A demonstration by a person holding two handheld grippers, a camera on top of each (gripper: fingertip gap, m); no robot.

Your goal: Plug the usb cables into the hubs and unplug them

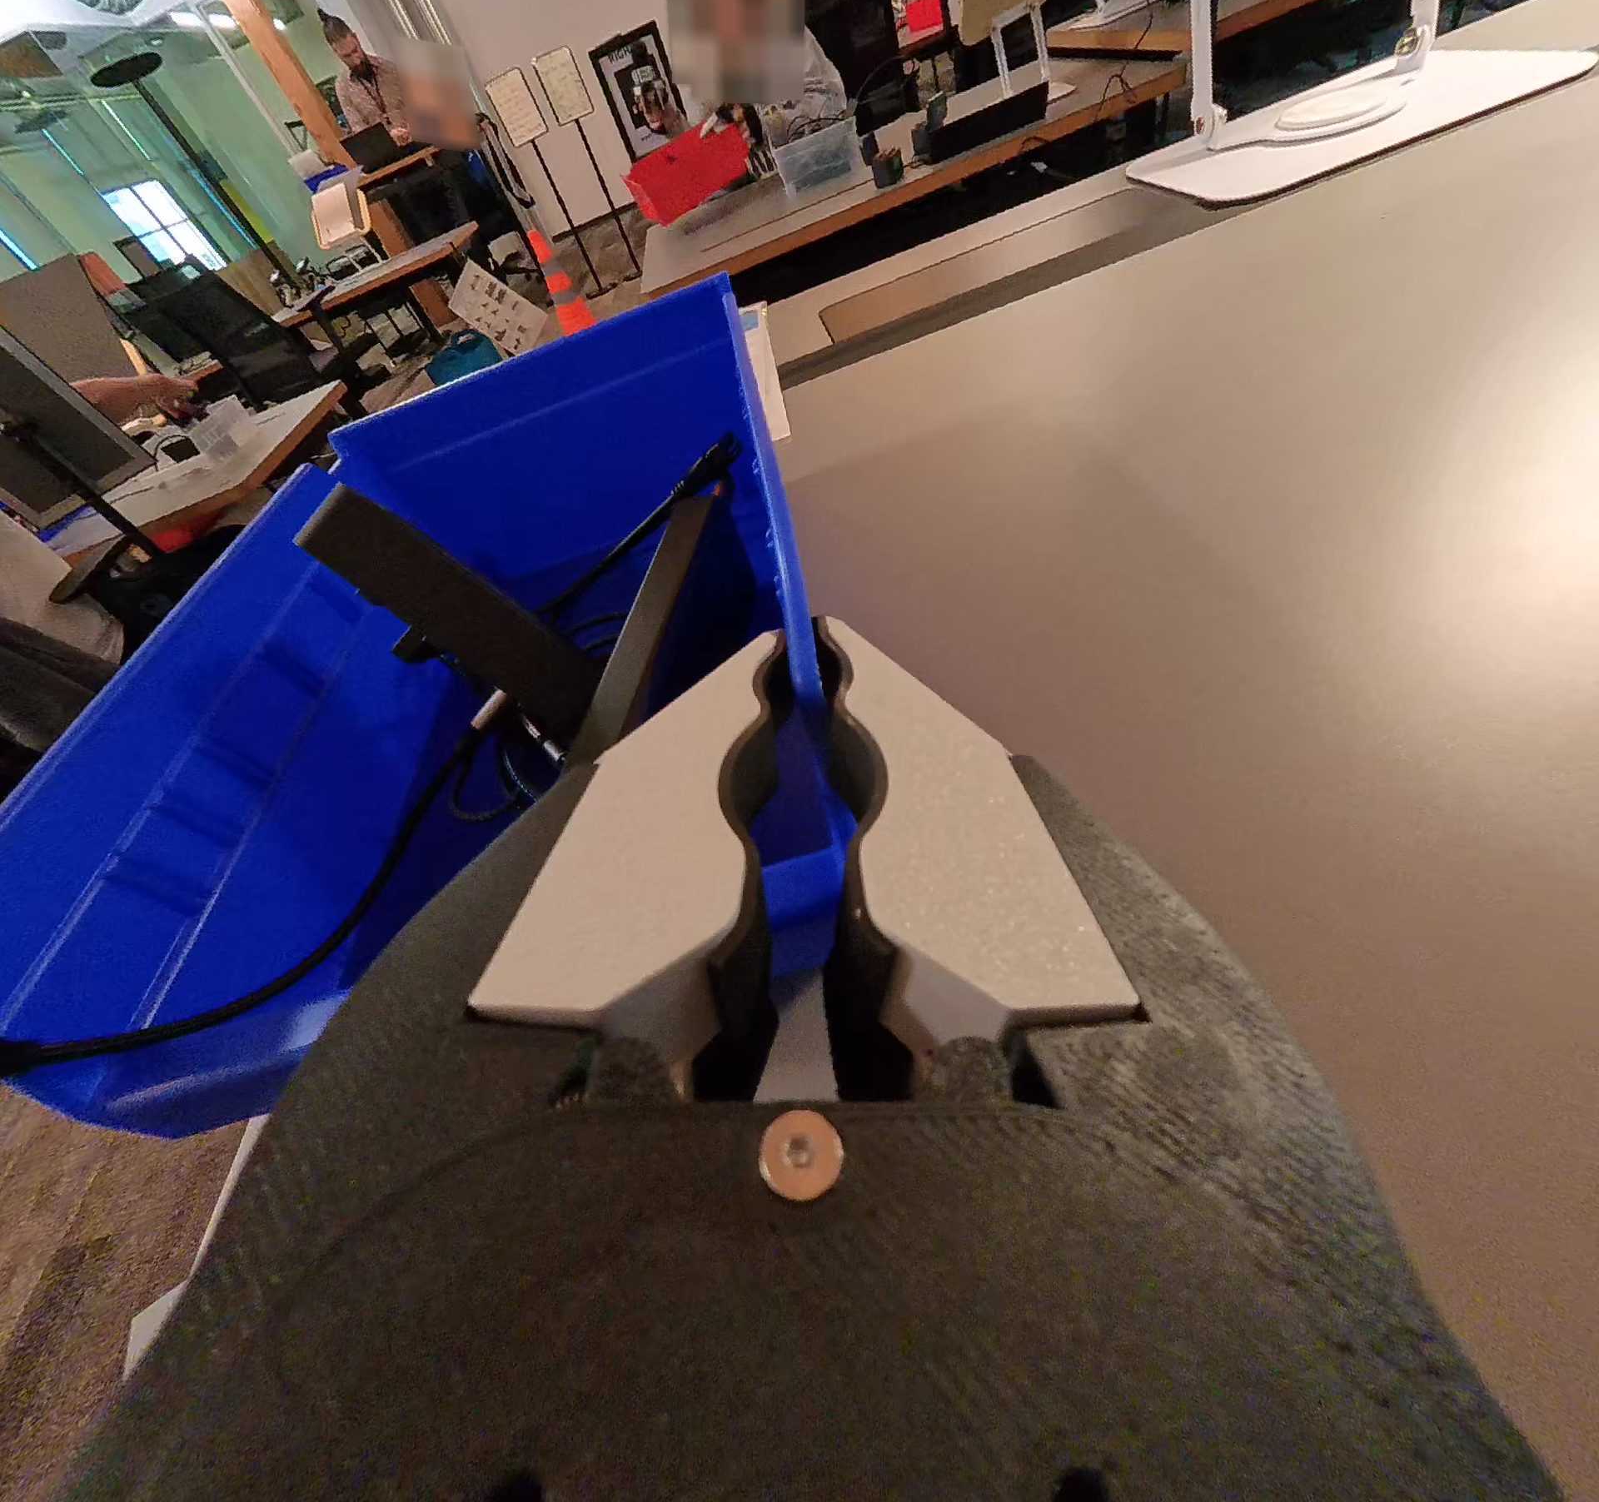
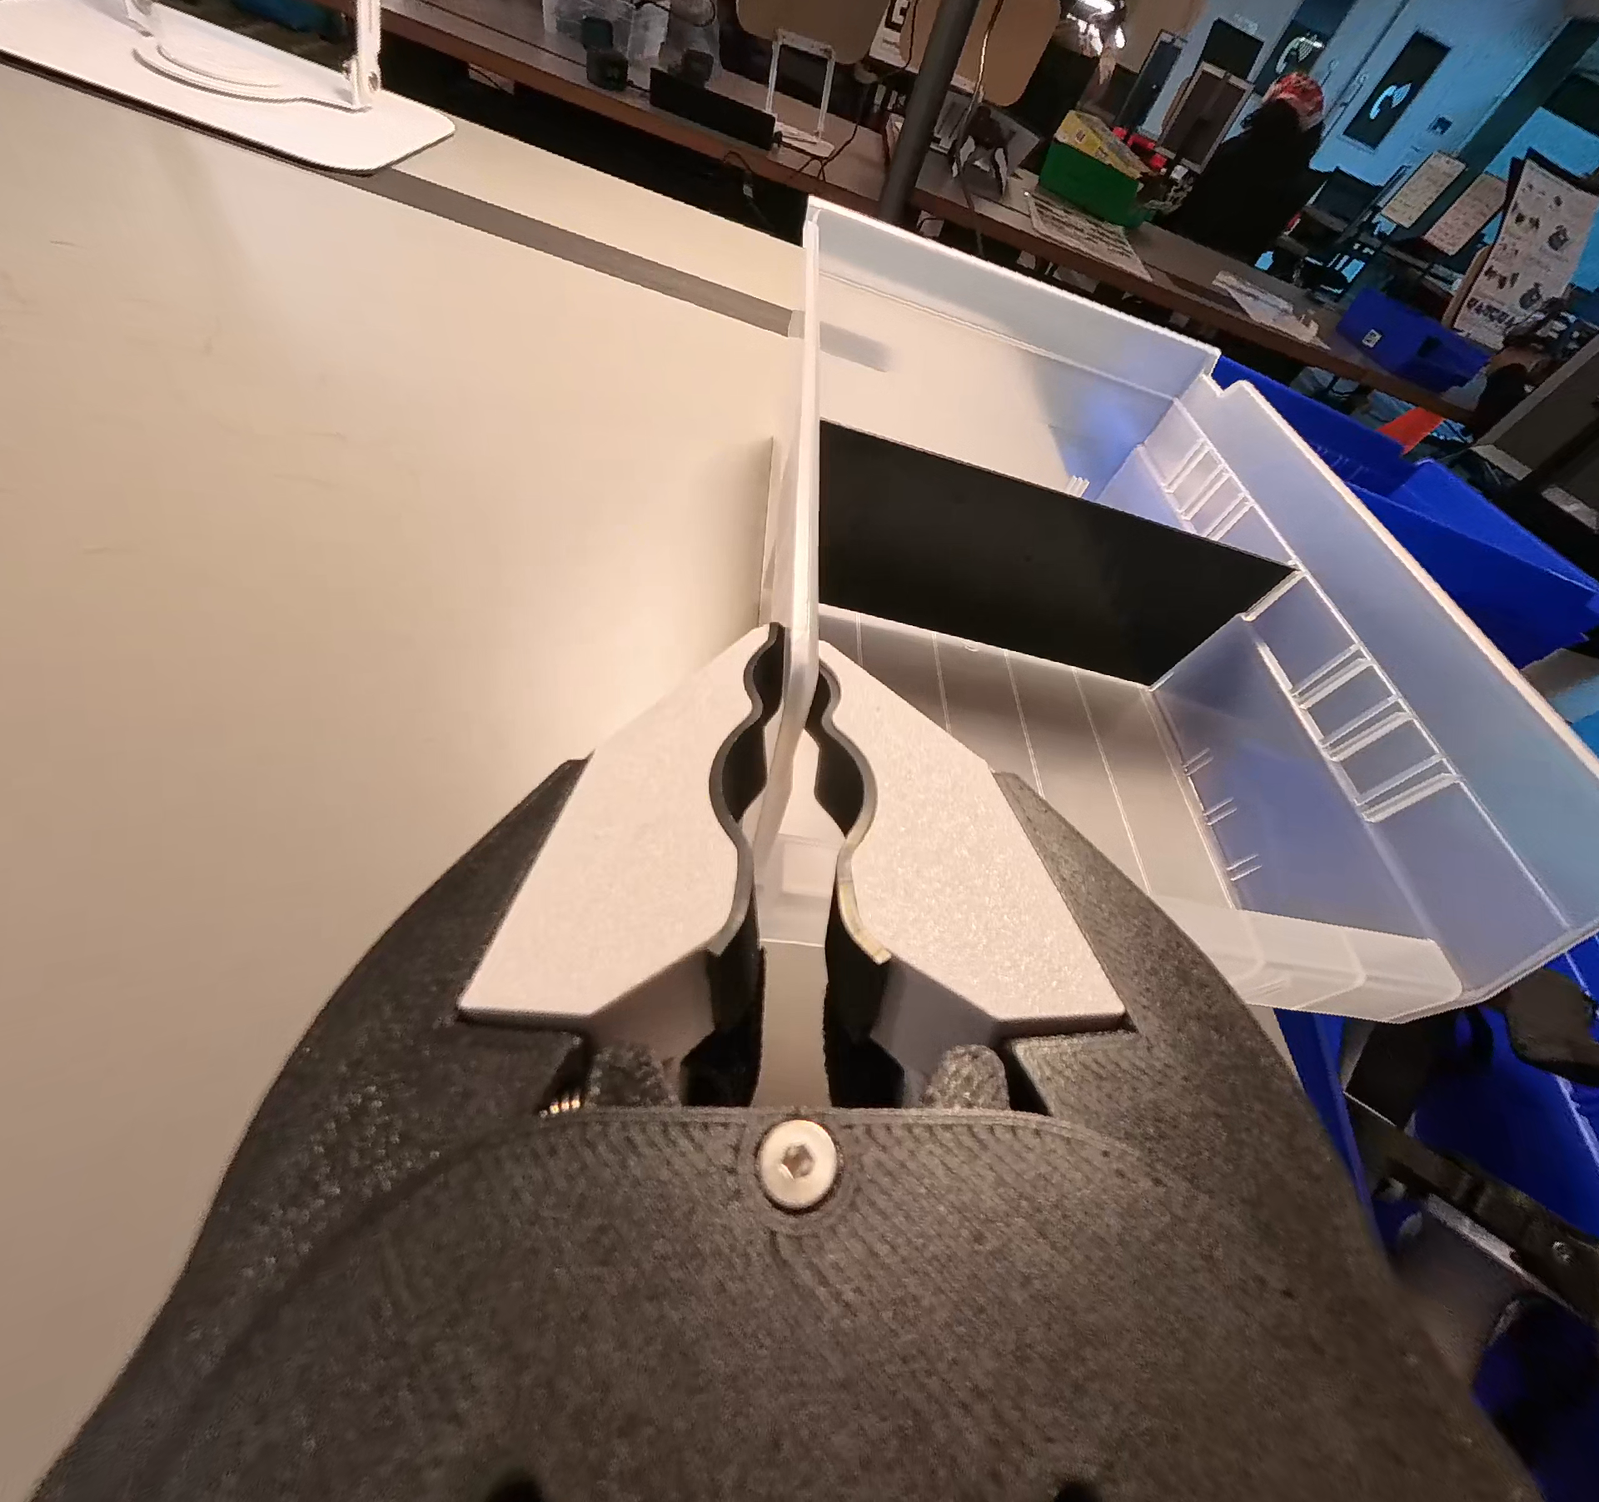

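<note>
In the left wrist view, my left gripper [image 1: 800,665] is shut on the right wall of a blue plastic bin [image 1: 260,768]. The bin holds dark grey USB hubs [image 1: 450,595] and black cables [image 1: 285,976], one trailing over its near edge. In the right wrist view, my right gripper [image 2: 796,665] is shut on the left wall of a white translucent bin [image 2: 1298,768]. That bin looks empty apart from a black divider panel [image 2: 1021,561] across it.
A beige table [image 1: 1211,595] spreads between the two bins, also in the right wrist view [image 2: 346,509]. A white lamp base [image 1: 1350,120] stands at its far edge. More blue bins [image 2: 1471,561] sit behind the white bin. Desks and people fill the background. Left tips to right tips: about 80 cm.
</note>
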